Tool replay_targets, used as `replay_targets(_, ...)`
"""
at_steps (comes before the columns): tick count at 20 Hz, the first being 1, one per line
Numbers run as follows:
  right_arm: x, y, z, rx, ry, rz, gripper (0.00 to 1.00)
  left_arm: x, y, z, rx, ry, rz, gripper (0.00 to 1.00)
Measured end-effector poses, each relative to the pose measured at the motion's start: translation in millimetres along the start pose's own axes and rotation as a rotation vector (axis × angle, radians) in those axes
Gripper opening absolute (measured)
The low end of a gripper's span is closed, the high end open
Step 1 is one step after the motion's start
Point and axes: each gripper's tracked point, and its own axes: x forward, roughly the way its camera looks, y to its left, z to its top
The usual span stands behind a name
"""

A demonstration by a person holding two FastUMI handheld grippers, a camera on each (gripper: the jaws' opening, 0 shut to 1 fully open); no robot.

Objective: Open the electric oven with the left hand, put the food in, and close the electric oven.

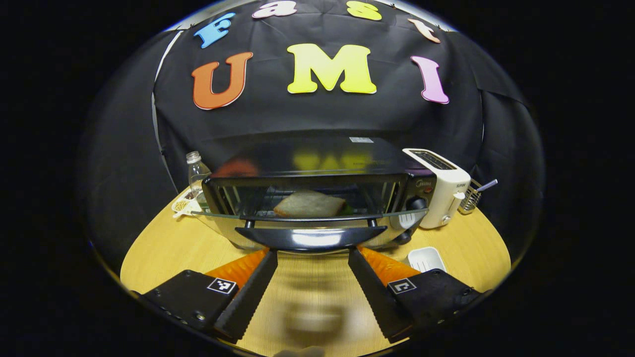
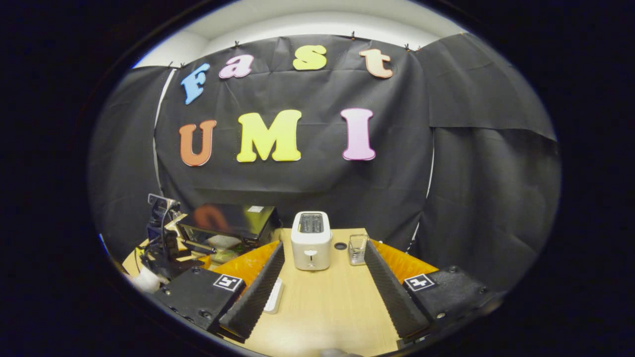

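**With the door hanging open, the close was the risky part**

While the slice of bread (image 1: 309,204) lay on the rack inside the electric oven (image 1: 317,198), the glass door (image 1: 307,216) hung roughly level with its handle (image 1: 310,237) at twelve o'clock, just ahead of the left gripper (image 1: 312,255). That gripper's fingers were spread wide, holding nothing, their tips just beneath the handle; whether they touched it I could not tell. To my eye the loading was done and only the closing remained. A push from under the handle could slip off its rounded lip, or shove the whole oven back toward the toaster (image 1: 439,187) at two o'clock. A hard swing might slam the glass.

From the right gripper view, the right gripper (image 2: 322,253) idled with fingers apart and empty, the oven at ten o'clock.

The door hinge and the rack's back were hidden. Motion blur smeared the table (image 1: 307,317) near the left gripper. A small white tray (image 1: 426,258) sat half behind its right finger.
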Motion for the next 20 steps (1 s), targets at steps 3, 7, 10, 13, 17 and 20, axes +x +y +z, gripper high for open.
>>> replay_targets(3,1,-4,-1,0.008,0.012,0.002,0.96,-1,-3,2,0.003,-0.003,0.005,0.95)
replay_targets(7,1,-7,7,0.015,-0.004,0.017,0.96,-7,-7,-7,0.008,0.015,0.011,0.95)
replay_targets(10,-1,-7,11,0.02,-0.009,0.05,1.0,-18,-10,-9,-0.012,0.02,0.024,0.95)
replay_targets(13,-4,-10,18,0.013,-0.03,0.084,1.0,-43,-19,2,-0.025,0.008,0.037,0.95)
replay_targets(17,-4,-19,29,0.024,-0.054,0.149,0.96,-100,-31,50,-0.034,-0.098,0.05,0.95)
replay_targets(20,-7,-36,51,0.027,-0.097,0.152,1.0,-148,-31,94,-0.01,-0.193,0.079,0.95)
